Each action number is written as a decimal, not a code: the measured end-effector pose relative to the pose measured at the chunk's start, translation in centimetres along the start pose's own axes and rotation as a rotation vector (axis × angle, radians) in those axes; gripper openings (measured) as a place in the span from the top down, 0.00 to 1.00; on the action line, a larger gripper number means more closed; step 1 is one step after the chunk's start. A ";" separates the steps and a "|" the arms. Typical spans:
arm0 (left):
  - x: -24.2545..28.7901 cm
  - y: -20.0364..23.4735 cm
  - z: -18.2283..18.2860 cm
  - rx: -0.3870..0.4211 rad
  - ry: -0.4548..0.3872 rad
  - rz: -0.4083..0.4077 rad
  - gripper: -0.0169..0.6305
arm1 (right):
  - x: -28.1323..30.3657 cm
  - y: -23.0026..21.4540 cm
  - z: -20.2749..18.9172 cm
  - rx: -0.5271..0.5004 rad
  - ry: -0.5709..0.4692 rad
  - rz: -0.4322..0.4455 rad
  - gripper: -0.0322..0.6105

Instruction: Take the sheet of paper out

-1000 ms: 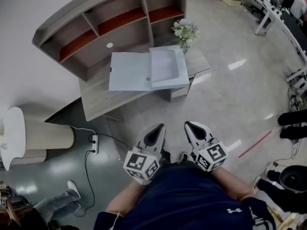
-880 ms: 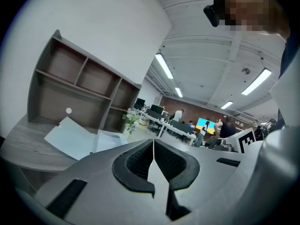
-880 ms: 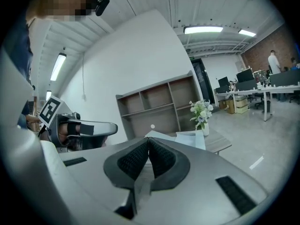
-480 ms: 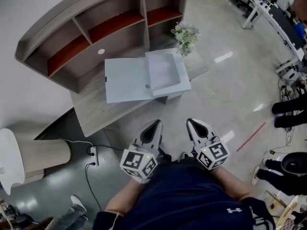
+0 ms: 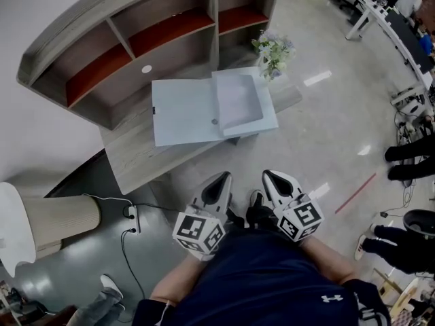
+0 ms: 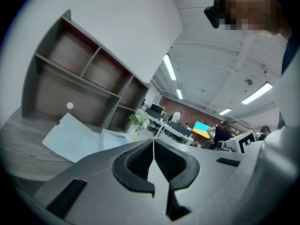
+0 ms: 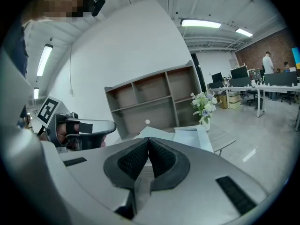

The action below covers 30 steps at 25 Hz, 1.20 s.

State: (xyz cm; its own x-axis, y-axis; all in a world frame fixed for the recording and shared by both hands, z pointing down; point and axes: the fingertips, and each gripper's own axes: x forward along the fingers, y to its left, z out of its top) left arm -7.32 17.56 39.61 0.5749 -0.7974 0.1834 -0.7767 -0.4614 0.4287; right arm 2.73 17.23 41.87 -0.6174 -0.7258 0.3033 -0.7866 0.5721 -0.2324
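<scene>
You hold both grippers low, close to your body, above the shiny floor (image 5: 319, 134). Your left gripper (image 5: 223, 176) has its two jaws pressed together, and nothing is between them. Your right gripper (image 5: 269, 175) is the same: jaws together, holding nothing. They sit side by side and point toward the wooden desk (image 5: 136, 158). On that desk lies a pale blue box (image 5: 234, 124), wide open, with its flat lid (image 5: 183, 111) folded out to the left. The sheet of paper (image 5: 238, 99) lies flat inside the deep half of the box, on the right. Both grippers are well apart from it. A bunch of flowers (image 5: 274, 46) stands just beside the box at the far end of the desk. A big shelf (image 5: 122, 39) stands behind the desk.
</scene>
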 end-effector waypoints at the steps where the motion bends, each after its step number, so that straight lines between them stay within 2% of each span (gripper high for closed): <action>1: 0.3 0.1 0.0 -0.001 0.002 -0.001 0.94 | 0.2 0.1 -0.2 0.001 0.009 0.008 0.93; 7: 2.2 0.9 -0.2 0.003 0.024 0.020 0.94 | 1.9 -1.2 0.1 0.037 -0.007 0.051 0.93; 13: 5.0 3.7 1.2 0.021 0.033 0.117 0.94 | 6.2 -3.6 1.2 0.073 -0.009 0.139 0.93; 17: 9.1 5.1 2.6 0.026 0.038 0.151 0.94 | 9.5 -6.7 3.2 0.077 -0.004 0.184 0.93; 23: 14.9 6.3 4.7 0.043 0.030 0.174 0.94 | 13.6 -11.6 5.7 0.081 0.002 0.210 0.93; 30: 18.1 9.4 6.8 0.037 0.017 0.243 0.95 | 16.1 -15.8 7.1 0.122 0.018 0.205 0.93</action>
State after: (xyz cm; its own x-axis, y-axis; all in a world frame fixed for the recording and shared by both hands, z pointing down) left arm -5.94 -3.86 40.99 0.3740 -0.8803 0.2919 -0.9015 -0.2712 0.3373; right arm 5.18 -6.24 43.87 -0.7648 -0.5919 0.2545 -0.6405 0.6553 -0.4004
